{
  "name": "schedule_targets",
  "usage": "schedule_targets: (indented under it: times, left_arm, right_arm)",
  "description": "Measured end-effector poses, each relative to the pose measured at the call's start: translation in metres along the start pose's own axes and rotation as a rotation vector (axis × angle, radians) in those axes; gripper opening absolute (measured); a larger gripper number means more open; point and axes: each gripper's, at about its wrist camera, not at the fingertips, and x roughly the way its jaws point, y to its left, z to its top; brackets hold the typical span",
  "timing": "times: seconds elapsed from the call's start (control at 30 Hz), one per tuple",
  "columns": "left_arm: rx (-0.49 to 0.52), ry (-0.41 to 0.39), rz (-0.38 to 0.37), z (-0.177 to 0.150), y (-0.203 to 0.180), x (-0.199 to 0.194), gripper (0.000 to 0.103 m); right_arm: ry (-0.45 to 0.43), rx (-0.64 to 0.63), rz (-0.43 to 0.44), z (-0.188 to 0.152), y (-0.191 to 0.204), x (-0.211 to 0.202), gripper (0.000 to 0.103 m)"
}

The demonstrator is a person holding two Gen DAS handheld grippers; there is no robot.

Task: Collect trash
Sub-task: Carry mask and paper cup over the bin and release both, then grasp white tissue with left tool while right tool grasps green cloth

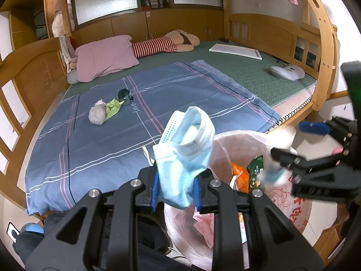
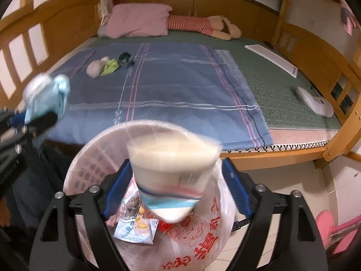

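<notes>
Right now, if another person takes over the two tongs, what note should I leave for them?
Left tongs: shut on the blue face mask, held beside the bag rim, not yet dropped.
Right tongs: the paper cup sits between the fingers over the trash bag; the picture is blurred, so I cannot tell whether it is gripped or released.
Done: several wrappers already lie in the bag.
Left: drop the mask and cup in, then fetch the white paper ball, green wrapper and dark scrap, lying together on the blue sheet.
</notes>
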Motion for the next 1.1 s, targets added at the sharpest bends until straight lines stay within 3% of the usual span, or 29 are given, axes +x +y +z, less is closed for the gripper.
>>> schedule_targets:
  times: [0.2,0.37,0.47,0.53,0.57,0.7,0.9,0.97,1.1]
  left_arm:
    - [0.009,0.029,-0.054,-0.002,-0.004,0.007,0.025]
    - [0.026,0.09,-0.218,-0.009,-0.016,0.019,0.03]
    - [0.072,0.113,-0.27,-0.016,-0.028,0.025,0.06]
    - [0.089,0.114,-0.274,-0.018,-0.032,0.027,0.085]
    - [0.094,0.118,-0.274,-0.019,-0.033,0.028,0.09]
    - [0.073,0.137,-0.263,-0.022,-0.028,0.036,0.097]
    - [-0.029,0.173,-0.207,-0.022,0.003,0.057,0.097]
    - [-0.062,0.178,-0.168,-0.02,0.019,0.064,0.097]
    - [-0.123,0.171,-0.01,-0.015,0.071,0.085,0.097]
  right_arm:
    - [-0.041,0.112,-0.035,0.002,-0.027,-0.007,0.083]
    - [-0.059,0.206,-0.034,0.003,-0.046,-0.009,0.083]
    - [-0.065,0.23,-0.047,0.003,-0.051,-0.009,0.083]
    - [-0.066,0.245,-0.05,0.002,-0.053,-0.009,0.083]
    - [-0.064,0.256,-0.049,0.002,-0.055,-0.007,0.083]
    - [-0.054,0.282,-0.022,0.008,-0.057,-0.001,0.083]
    - [-0.064,0.236,0.007,0.029,-0.036,0.007,0.086]
    - [-0.058,0.208,0.041,0.043,-0.025,0.014,0.087]
    - [-0.024,0.132,0.089,0.072,-0.003,0.036,0.087]
